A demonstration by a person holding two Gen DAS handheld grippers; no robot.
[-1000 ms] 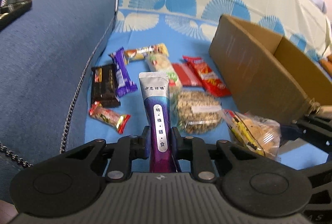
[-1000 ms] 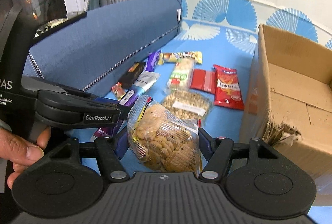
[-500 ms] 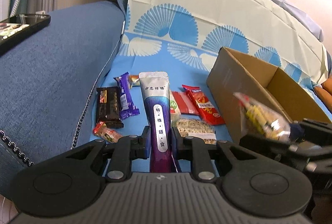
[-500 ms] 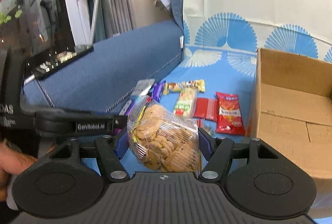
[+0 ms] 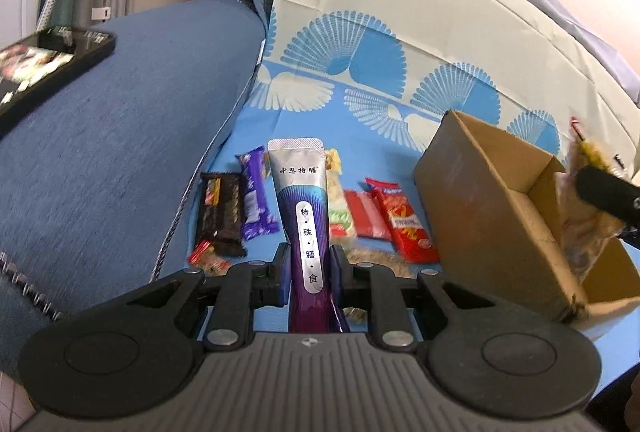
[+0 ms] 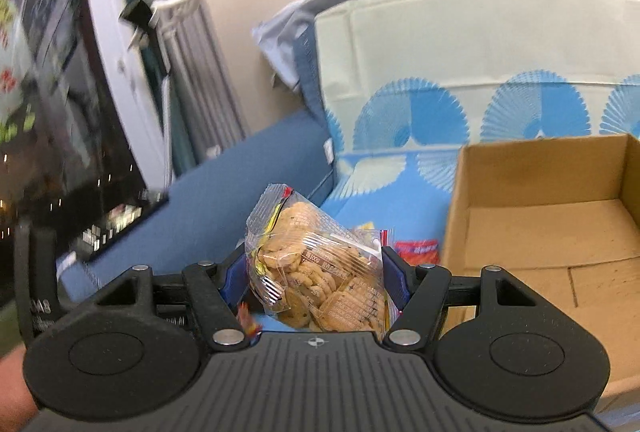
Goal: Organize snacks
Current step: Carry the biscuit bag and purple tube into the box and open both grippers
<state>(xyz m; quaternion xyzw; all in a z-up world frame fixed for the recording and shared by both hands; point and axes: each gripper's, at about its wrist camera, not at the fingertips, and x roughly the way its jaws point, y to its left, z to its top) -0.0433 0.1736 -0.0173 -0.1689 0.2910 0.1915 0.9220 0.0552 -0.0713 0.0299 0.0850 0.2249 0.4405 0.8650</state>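
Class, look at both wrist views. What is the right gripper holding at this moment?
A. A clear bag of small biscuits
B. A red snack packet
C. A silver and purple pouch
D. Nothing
A: in the right wrist view the right gripper has its pads pressed on both sides of the clear biscuit bag, lifted beside the open cardboard box.

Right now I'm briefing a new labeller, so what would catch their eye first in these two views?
First, the silver-and-purple pouch standing upright, clamped in the left gripper. Next, the clear cookie bag pinched in the right gripper, beside the open cardboard box, which looks empty as far as shown. Behind the pouch, loose snack packets lie on the blue sheet.
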